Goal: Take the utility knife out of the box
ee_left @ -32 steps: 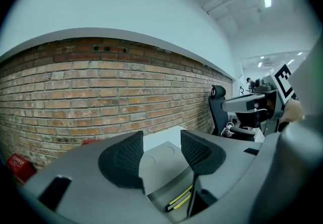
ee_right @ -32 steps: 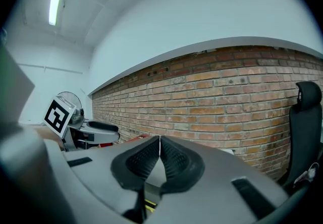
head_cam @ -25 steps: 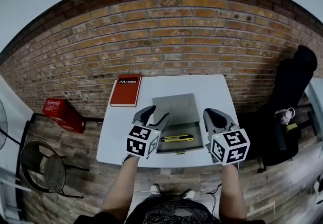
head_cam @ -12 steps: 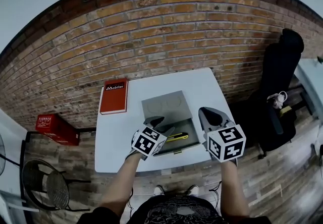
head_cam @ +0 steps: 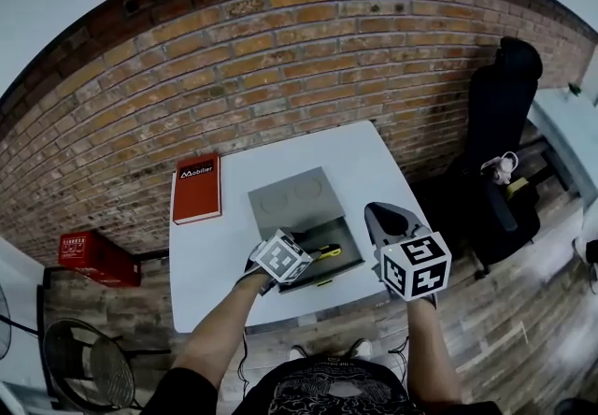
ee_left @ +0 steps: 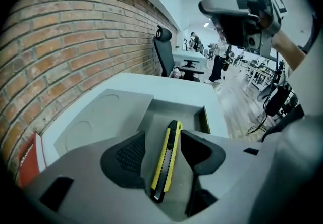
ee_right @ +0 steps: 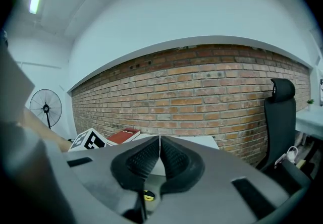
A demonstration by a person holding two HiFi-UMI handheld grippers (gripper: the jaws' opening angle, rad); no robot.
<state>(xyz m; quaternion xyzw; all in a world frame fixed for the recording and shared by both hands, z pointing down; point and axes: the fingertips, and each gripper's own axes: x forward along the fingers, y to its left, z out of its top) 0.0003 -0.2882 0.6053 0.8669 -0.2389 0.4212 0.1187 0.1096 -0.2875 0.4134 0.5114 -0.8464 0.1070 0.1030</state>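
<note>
A yellow and black utility knife (ee_left: 166,160) lies lengthwise in the tray of an open grey box (ee_left: 194,112), whose lid (head_cam: 291,197) is folded back toward the wall. My left gripper (ee_left: 160,155) is open and lowered into the tray, one jaw on each side of the knife, not closed on it. In the head view the left gripper (head_cam: 305,251) covers most of the knife (head_cam: 328,251). My right gripper (head_cam: 375,214) hovers at the box's right side, above the table. In its own view the right gripper (ee_right: 160,152) is shut with nothing between its pads.
A red book (head_cam: 196,187) lies at the back left of the white table (head_cam: 210,259). A brick wall stands behind. A black office chair (head_cam: 500,119) is to the right, and a red crate (head_cam: 89,254) and a metal chair (head_cam: 89,357) are on the floor at the left.
My left gripper has moved right and down into the box tray until its jaws straddle the knife. The right gripper stays raised beside the box. The head view has swung.
</note>
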